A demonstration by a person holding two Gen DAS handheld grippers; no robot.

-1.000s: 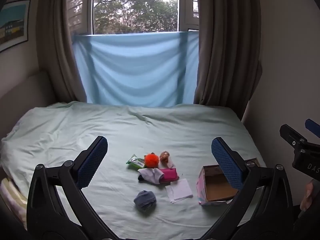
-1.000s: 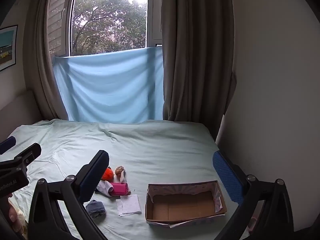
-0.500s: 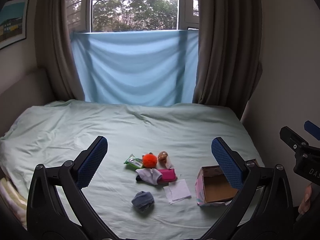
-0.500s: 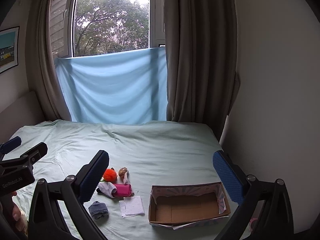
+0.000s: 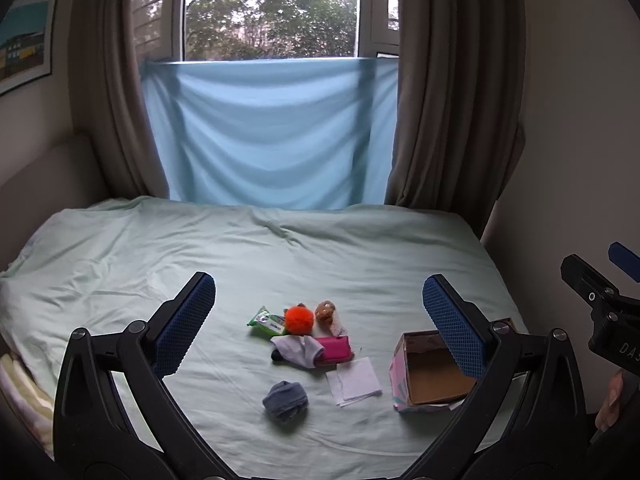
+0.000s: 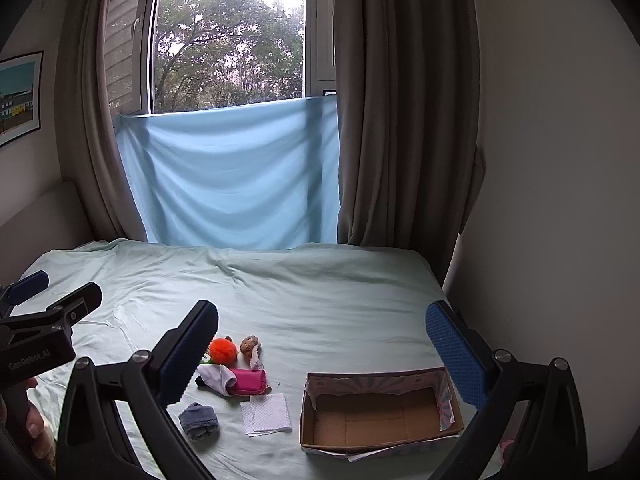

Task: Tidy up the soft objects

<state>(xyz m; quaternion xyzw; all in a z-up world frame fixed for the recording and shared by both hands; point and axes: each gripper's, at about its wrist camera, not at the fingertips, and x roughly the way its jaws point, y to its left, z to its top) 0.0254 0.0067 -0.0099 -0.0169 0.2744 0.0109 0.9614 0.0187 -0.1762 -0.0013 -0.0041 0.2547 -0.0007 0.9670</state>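
While both tongs gape, box [image 6: 380, 412] sits near bed's [image 6: 320, 300] right edge

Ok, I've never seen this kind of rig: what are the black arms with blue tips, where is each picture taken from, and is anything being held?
No robot here: a person holds a two-finger gripper in each hand, and a fisheye camera on each looks forward between its blue-padded fingers.

The left gripper frames one picture, the right gripper the other; each also shows at the edge of the other's view.

Both are open and hold nothing, above a bed under a window. On the sheet lie a blue-grey rolled sock, a white cloth, a pink pouch, an orange pompom, a small brown plush, a green packet and a white tissue. To their right stands an open cardboard box, empty inside.
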